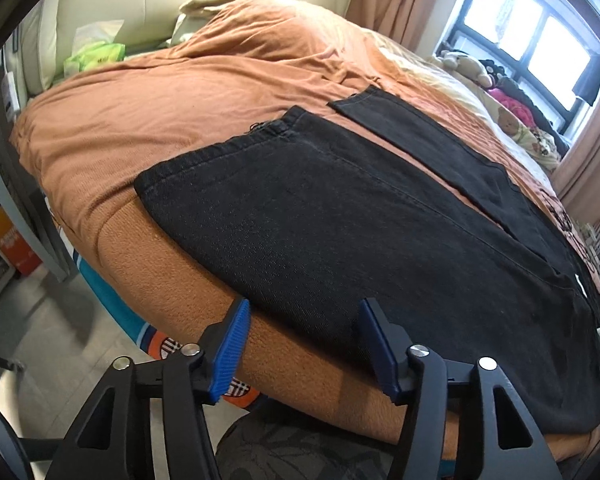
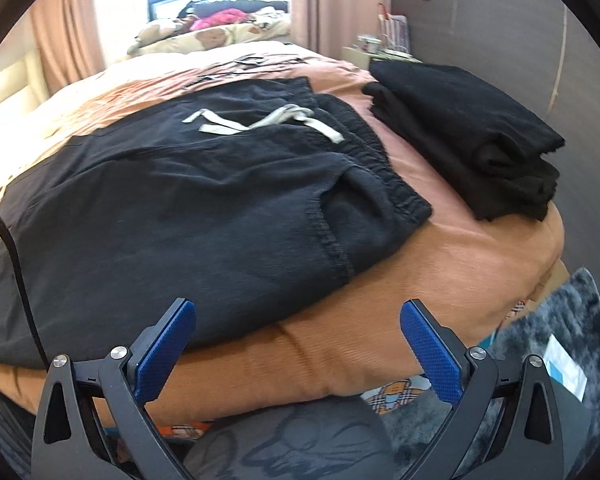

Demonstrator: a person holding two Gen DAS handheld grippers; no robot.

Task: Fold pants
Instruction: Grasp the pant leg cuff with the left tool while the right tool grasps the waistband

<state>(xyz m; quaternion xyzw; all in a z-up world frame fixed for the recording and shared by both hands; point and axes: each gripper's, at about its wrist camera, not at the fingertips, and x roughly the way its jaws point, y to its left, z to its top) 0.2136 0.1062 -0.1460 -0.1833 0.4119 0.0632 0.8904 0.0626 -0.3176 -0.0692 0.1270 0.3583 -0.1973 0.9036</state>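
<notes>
The black drawstring pants [image 2: 204,200] lay spread flat on the bed's orange cover [image 1: 148,112], legs reaching toward the headboard. My left fingers [image 1: 304,316] hovered partly apart at a leg's near edge, gripping nothing. My right fingers [image 2: 298,316] stood wide and empty near the waistband, beside a folded black stack [image 2: 472,136].

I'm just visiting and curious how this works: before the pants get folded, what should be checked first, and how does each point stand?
1. Pants spread flat on the bed: ok.
2. Legs laid out, not tangled: ok.
3. Left hand-held gripper open at the pants' near edge, nothing pinched yet: ok.
4. Right hand-held gripper open and empty: ok.
5. Drawstring tucked away: not ok, it lies loose on top.
6. Folded black stack clear of the pants: ok.
</notes>
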